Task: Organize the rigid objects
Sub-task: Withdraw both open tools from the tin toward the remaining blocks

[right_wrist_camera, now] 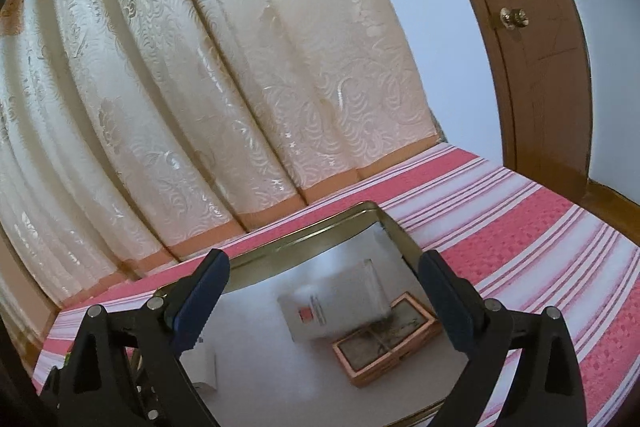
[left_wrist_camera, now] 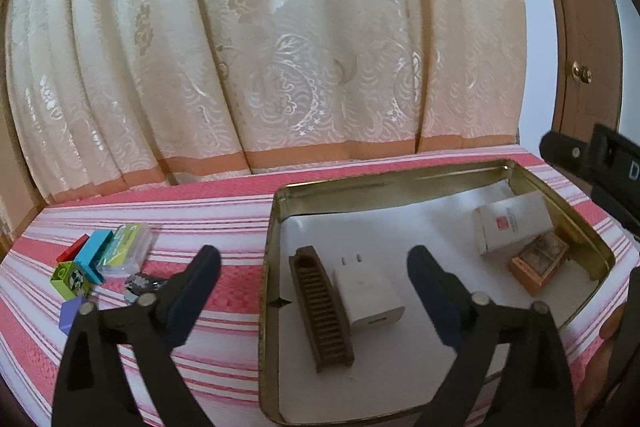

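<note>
A gold tin tray [left_wrist_camera: 269, 239] with a white lining lies on the striped cloth. A brown ribbed block [left_wrist_camera: 322, 311] and a white plug adapter [left_wrist_camera: 370, 295] lie side by side in it, below my left gripper [left_wrist_camera: 314, 259], which is open and empty. At the tray's far right sit a white box [left_wrist_camera: 510, 225] and a small copper-framed box [left_wrist_camera: 538, 263]. My right gripper [right_wrist_camera: 322, 267] is open above that white box [right_wrist_camera: 332, 307] and the copper-framed box [right_wrist_camera: 386, 341], with nothing between its fingers. The tray's rim [right_wrist_camera: 304, 233] shows behind it.
Left of the tray lies a cluster of small items: a blue block [left_wrist_camera: 94, 253], a red block [left_wrist_camera: 72, 247], a clear case [left_wrist_camera: 128, 251], a green block [left_wrist_camera: 68, 279] and a purple block [left_wrist_camera: 70, 313]. A curtain hangs behind; a wooden door [left_wrist_camera: 580, 67] stands at right.
</note>
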`<state>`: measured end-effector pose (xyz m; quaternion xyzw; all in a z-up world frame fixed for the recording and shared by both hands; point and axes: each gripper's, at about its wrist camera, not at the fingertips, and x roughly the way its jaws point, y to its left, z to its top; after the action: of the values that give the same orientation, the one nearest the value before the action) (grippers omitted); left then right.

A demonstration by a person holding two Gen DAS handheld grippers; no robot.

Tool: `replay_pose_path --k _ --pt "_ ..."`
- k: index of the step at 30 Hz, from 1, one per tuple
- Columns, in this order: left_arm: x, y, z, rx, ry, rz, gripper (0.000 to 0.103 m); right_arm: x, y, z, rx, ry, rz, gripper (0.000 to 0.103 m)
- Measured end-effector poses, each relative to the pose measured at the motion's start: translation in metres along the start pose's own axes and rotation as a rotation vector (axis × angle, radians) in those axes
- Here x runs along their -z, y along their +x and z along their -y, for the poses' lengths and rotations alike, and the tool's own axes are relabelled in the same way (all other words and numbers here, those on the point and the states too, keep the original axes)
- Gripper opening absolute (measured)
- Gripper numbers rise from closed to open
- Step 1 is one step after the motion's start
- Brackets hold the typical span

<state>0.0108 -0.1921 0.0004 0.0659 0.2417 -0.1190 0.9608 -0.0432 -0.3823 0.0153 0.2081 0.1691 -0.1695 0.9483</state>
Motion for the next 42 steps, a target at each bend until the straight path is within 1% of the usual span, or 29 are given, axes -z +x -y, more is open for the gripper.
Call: replay_pose_path --k 3,6,10,12,16,24,27,33,37,42 --pt "0.0 -0.003 -0.003 -0.008 0.001 0.017 0.099 -0.001 -0.001 0.001 0.016 -0.001 0.009 0.097" --pt "0.001 -0.006 -0.006 -0.024 0.007 0.037 0.099 -0.002 -0.006 0.004 0.052 0.0 0.042 0.097" --pt "-0.001 -0.014 -0.02 -0.047 -0.029 0.073 0.099 -0.004 -0.01 0.012 0.115 0.017 0.079 0.097" --pt "0.0 -0.016 -0.026 -0.044 -0.044 0.078 0.099 -0.004 -0.011 0.015 0.131 0.028 0.083 0.097" --pt "0.003 -0.02 -0.041 -0.079 -0.06 0.096 0.099 -0.004 -0.016 0.019 0.167 0.043 0.117 0.097" --pt "0.01 -0.027 -0.066 -0.127 -0.069 0.116 0.099 0.002 -0.021 0.009 0.224 -0.006 0.16 0.097" --pt "0.012 -0.029 -0.08 -0.131 -0.086 0.118 0.099 0.006 -0.022 0.003 0.228 -0.023 0.16 0.097" --pt "0.016 -0.031 -0.108 -0.139 -0.133 0.098 0.099 0.017 -0.023 -0.017 0.221 -0.071 0.142 0.097" --pt "0.018 -0.03 -0.122 -0.146 -0.15 0.081 0.099 0.025 -0.025 -0.031 0.224 -0.12 0.137 0.097" --pt "0.021 -0.03 -0.137 -0.152 -0.168 0.065 0.099 0.034 -0.03 -0.043 0.221 -0.137 0.129 0.097"
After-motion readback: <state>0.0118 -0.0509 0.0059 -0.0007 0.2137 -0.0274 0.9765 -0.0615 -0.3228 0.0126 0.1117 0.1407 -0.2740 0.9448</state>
